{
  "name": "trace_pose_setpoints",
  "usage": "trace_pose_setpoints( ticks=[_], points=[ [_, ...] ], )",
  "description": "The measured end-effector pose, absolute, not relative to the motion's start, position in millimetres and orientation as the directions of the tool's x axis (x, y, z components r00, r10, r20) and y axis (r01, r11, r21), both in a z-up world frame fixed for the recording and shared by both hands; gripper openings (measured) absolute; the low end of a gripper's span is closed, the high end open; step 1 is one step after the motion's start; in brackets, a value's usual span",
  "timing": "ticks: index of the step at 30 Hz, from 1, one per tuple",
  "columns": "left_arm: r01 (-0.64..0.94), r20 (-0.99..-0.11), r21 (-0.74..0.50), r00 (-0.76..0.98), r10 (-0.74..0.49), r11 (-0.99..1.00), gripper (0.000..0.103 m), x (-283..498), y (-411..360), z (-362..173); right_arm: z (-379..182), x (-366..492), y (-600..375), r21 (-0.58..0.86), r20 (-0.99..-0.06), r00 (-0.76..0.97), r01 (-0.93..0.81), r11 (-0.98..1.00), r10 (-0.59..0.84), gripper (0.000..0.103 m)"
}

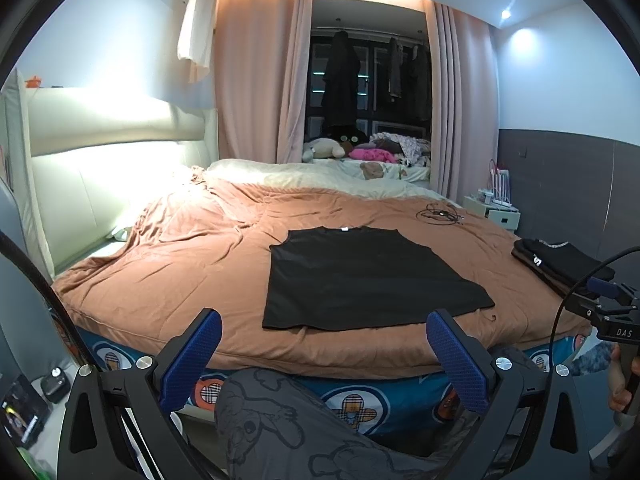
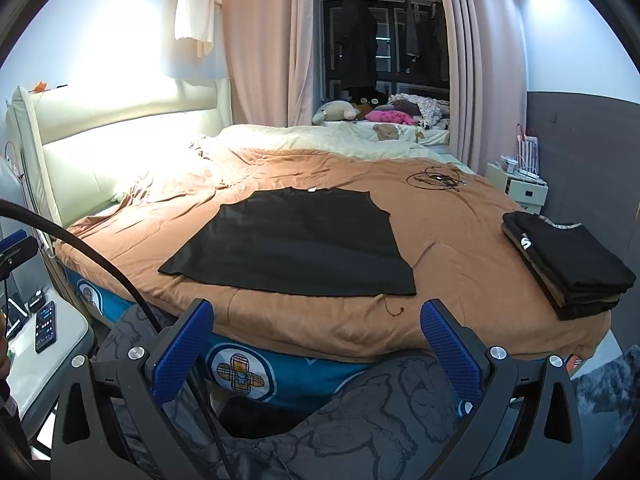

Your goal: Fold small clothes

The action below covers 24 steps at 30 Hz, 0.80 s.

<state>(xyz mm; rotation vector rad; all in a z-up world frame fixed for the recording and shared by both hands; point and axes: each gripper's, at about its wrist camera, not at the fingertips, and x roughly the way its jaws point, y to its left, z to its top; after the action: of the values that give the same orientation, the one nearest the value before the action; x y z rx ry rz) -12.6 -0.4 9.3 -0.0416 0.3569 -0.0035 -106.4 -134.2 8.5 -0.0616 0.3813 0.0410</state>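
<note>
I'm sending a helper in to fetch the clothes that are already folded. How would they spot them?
Find the big bed with the rust-brown quilt. On its right edge sits a neat stack of folded dark clothes. Unlike the black sleeveless shirt spread flat mid-bed, it is layered, with a white letter on top.

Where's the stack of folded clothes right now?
The stack of folded clothes sits at the bed's near right edge on the brown duvet, right of the flat black shirt.

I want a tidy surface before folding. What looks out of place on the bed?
A tangled dark cable lies on the brown blanket beyond the flat black shirt, and a small thread loop sits near its hem. The folded stack looks neat.
</note>
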Motion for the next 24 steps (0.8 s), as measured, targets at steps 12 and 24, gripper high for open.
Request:
trace_pose_setpoints(
  ticks=[12,24],
  points=[
    [-0.005,-0.346,-0.039,0.938,-0.009,0.999,0.103,-11.2,-1.9,7.6,7.3,-107.6,-135.0,-0.045,-0.371,0.928,-0.047,0.998,0.027,0.103],
    [-0.008,-0.340,-0.031,0.940,-0.003,0.999,0.103,-13.9,-3.0,6.7,6.8,-107.9,-136.2,-0.037,-0.370,0.929,-0.045,0.998,0.028,0.103]
  ],
)
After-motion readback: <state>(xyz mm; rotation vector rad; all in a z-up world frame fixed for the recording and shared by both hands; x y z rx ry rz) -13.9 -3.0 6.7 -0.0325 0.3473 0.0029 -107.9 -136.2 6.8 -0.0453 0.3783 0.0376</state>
